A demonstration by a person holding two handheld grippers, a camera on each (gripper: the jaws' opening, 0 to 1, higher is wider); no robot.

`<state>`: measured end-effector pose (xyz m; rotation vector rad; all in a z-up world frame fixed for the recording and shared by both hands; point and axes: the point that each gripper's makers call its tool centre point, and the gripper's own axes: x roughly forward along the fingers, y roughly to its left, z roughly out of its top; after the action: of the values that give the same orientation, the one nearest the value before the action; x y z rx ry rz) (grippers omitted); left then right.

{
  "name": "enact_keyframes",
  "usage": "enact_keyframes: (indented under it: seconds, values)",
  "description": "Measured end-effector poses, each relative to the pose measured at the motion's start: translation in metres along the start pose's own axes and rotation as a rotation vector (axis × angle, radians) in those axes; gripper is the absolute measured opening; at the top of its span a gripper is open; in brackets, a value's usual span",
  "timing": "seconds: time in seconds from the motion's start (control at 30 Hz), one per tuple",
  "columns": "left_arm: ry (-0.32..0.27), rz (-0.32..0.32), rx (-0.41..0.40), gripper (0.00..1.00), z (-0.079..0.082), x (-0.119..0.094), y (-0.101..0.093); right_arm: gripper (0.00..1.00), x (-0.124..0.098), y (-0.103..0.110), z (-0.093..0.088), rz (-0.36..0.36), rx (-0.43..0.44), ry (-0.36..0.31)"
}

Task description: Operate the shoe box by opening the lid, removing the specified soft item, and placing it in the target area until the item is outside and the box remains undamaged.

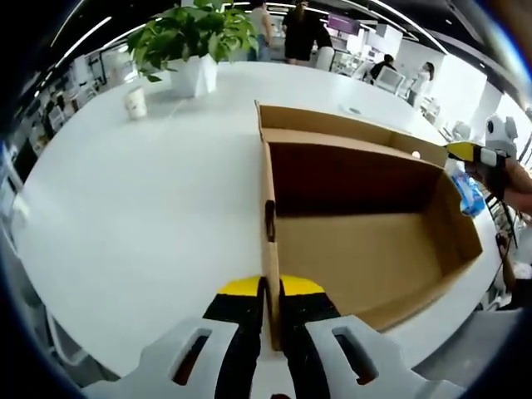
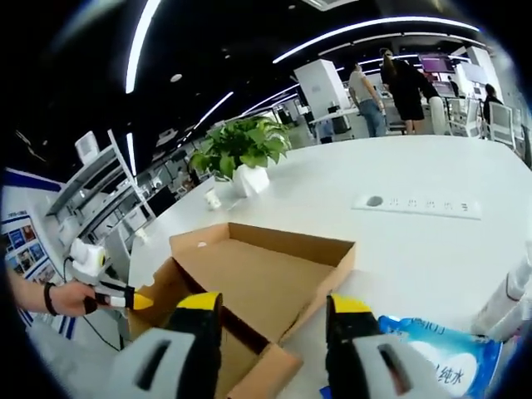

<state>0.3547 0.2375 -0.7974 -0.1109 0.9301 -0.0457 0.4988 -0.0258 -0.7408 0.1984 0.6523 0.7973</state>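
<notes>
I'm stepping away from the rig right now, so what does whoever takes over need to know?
Left gripper: jaws shut on the near side wall of the shoe box, steadying it.
Right gripper: jaws open, holding nothing.
Lid: open; the box interior looks empty and undamaged.
Blue soft pack: lying on the white table beside the box, just past the right jaws.
Done: lid opened, pack out.
Left: confirm the pack is in the target area, then release the box wall.

potted plant (image 1: 193, 43), paper cup (image 1: 135, 102)
</notes>
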Motion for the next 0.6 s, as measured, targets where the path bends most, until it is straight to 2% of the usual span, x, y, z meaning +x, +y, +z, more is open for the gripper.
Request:
enact_keyframes:
  seconds: [0.6]
  values:
    - [-0.007, -0.003, -0.017, 0.04, 0.000, 0.001, 0.001, 0.46, 0.030, -0.016, 0.003, -0.031, 0.052, 0.015]
